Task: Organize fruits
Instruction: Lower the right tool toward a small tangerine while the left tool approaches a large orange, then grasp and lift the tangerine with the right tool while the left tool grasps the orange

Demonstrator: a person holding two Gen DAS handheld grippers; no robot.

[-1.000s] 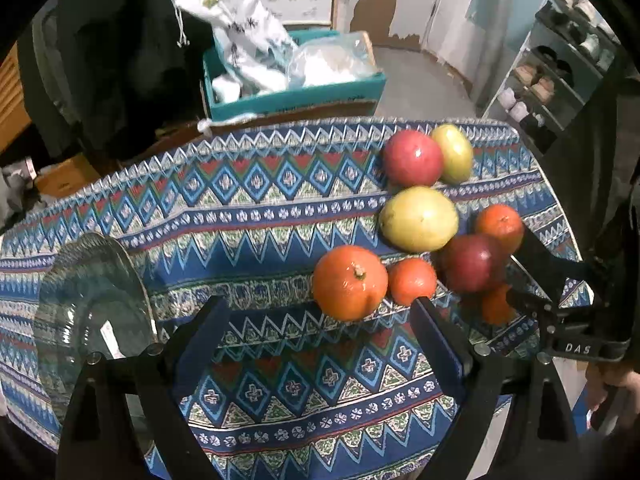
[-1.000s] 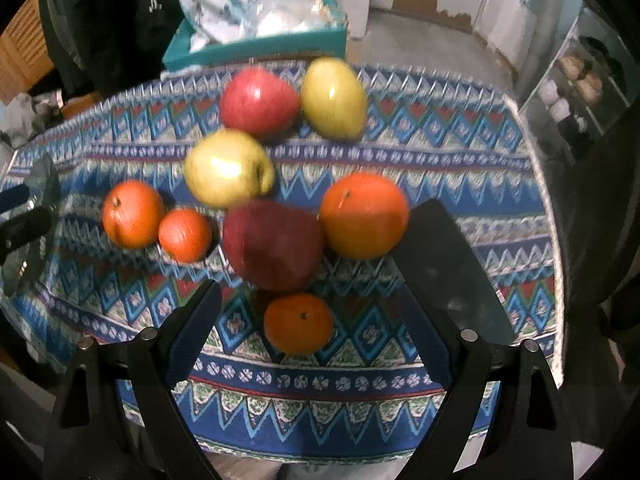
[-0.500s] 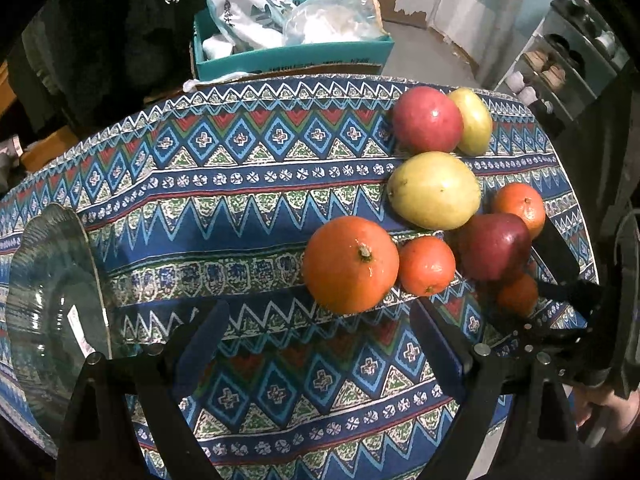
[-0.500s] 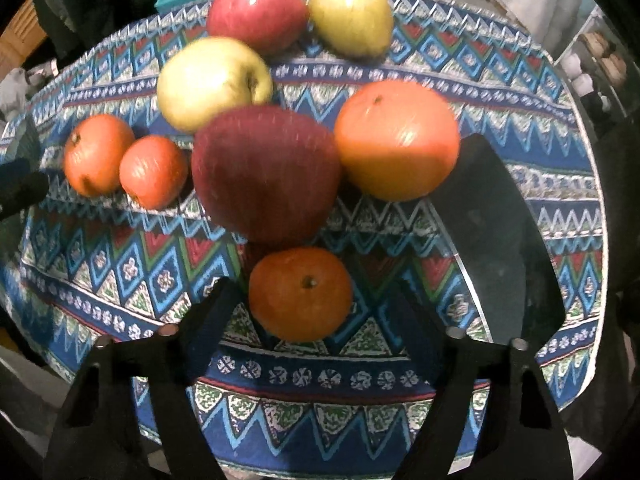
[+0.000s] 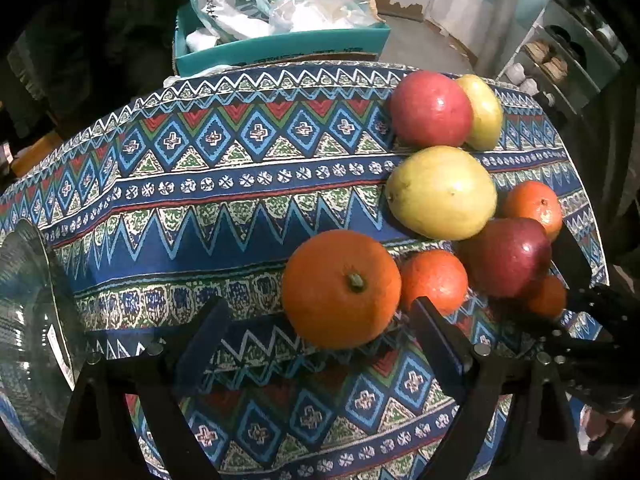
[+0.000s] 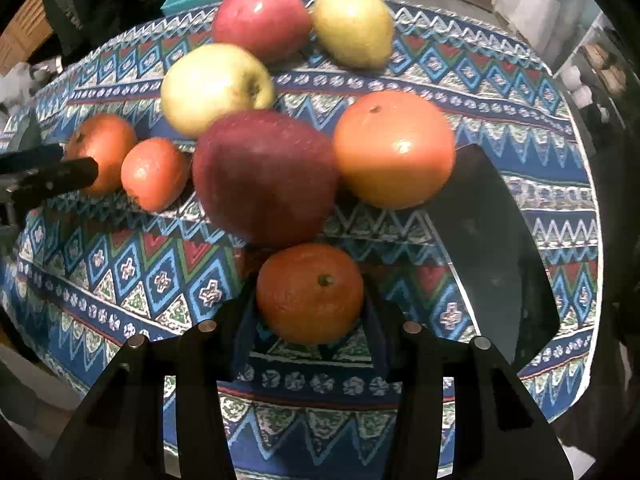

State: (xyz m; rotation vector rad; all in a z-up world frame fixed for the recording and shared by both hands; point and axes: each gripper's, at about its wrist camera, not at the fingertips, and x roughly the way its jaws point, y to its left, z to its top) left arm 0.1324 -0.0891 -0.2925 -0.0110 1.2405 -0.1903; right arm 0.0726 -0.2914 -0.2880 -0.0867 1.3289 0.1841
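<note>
Although the patterned tablecloth [image 5: 248, 184] holds many fruits beside the glass bowl [image 5: 28, 320], the pickup step concerns the tangerine [image 6: 310, 292]: the right gripper [image 6: 308, 320] has just closed on it, while the left gripper [image 5: 316, 344] gapes by the large orange [image 5: 340, 288]. Next, probably lift straight, clearing the dark red apple [image 6: 264, 176].

A woven cloth [image 5: 248, 184] with a matt patterned weave is covering the bench. The dark red apple [image 6: 264, 176] is showing glossy, smooth skin, while the small orange [image 6: 310, 292] is looking dimpled and dull. The bowl [image 5: 28, 320] is gleaming as ribbed clear glass.
</note>
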